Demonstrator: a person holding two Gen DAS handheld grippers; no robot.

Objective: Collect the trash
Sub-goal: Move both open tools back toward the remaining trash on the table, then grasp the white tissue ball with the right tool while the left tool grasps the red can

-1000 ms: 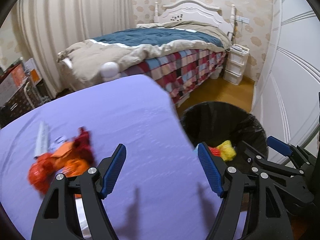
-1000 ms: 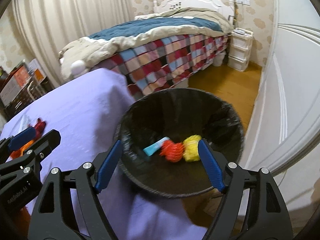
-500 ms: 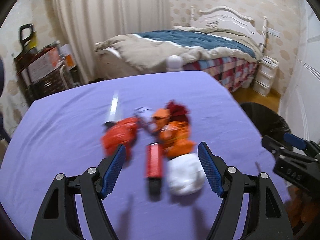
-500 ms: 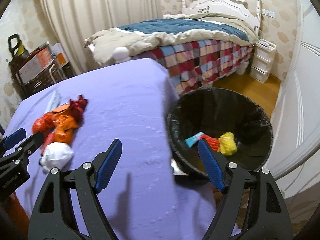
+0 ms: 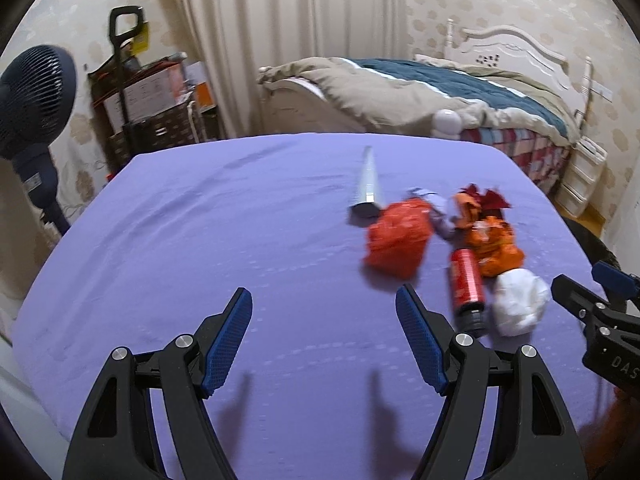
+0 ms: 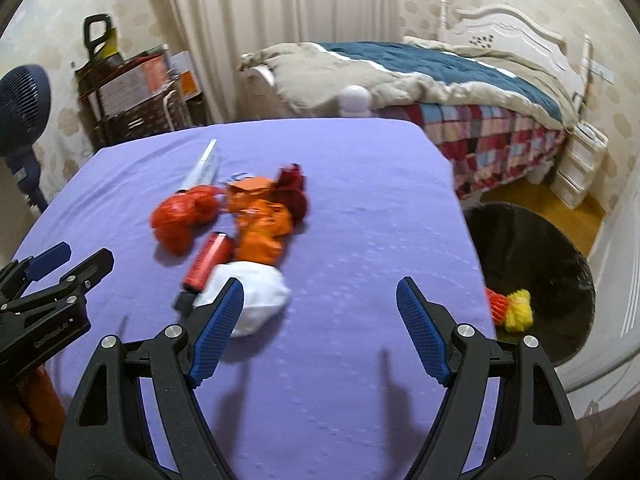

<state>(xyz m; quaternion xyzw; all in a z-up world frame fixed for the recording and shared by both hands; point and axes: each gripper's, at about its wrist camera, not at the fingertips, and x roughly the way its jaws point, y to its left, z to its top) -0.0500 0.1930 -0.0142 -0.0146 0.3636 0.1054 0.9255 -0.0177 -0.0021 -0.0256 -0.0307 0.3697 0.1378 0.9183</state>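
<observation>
Grippers first: two of them, both hanging over the purple table (image 5: 192,240) with jaws spread wide and nothing between the blue pads. The left gripper (image 5: 324,334) has only bare purple cloth under its fingers; the trash pile sits ahead and off to its right. The right gripper (image 6: 319,326) hovers beside it, its left finger in front of the white crumpled wad (image 6: 256,296) in its own view, though whether it touches I cannot tell.

Counting the trash on the table, I make it about six pieces, bunched together on the side toward the bin: one white crumpled wad nearest the grippers, one red can (image 5: 466,276) lying on its side just beside the wad, one red crumpled bag (image 5: 396,240) to the left of the can, one orange wrapper (image 5: 494,246) behind the can, one dark red scrap (image 5: 486,198) behind that, and one long silvery packet (image 5: 368,182) lying farthest back. A small pale purple bit lies between the red bag and the orange wrapper, too blurred to name.

Off the table's right edge stands one black trash bin (image 6: 532,256) on the floor, with two bright items showing at its near side: a red-orange net (image 6: 496,306) and a yellow net (image 6: 518,310), touching each other.

Farther out: one bed (image 6: 420,76) with a plaid skirt, one dark blue fan (image 5: 34,100) at the left, one loaded cart (image 5: 148,108) by the curtains.
</observation>
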